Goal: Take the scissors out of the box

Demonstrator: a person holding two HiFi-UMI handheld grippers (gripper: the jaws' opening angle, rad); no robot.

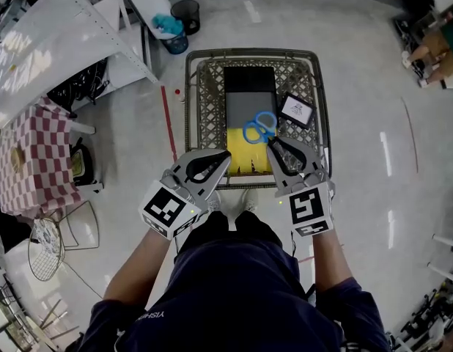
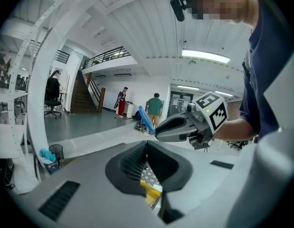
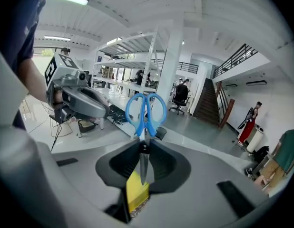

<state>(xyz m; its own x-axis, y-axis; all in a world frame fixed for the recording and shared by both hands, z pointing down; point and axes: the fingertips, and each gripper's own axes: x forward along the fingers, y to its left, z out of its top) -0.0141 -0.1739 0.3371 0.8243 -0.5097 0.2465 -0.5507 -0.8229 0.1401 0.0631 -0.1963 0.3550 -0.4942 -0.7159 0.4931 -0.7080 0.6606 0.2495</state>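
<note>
Blue-handled scissors (image 1: 259,127) hang above the open box (image 1: 248,105), whose inside shows black, grey and yellow, in a wire cart (image 1: 203,94). My right gripper (image 1: 271,142) is shut on the scissors' blades, handles pointing away from me. In the right gripper view the scissors (image 3: 145,110) stand upright out of the closed jaws (image 3: 144,146), the blade tip showing in the hollow behind them. My left gripper (image 1: 227,155) hovers over the cart's near edge, shut and holding nothing (image 2: 147,142). The left gripper view shows the right gripper (image 2: 182,126) carrying the blue handles (image 2: 146,119).
A small black-framed white card (image 1: 296,109) lies in the cart beside the box. To the left stand a checkered-cloth table (image 1: 28,160) and white shelving (image 1: 58,35). A dark bin (image 1: 186,13) and a blue bucket (image 1: 170,31) sit beyond the cart. People walk in the far hall.
</note>
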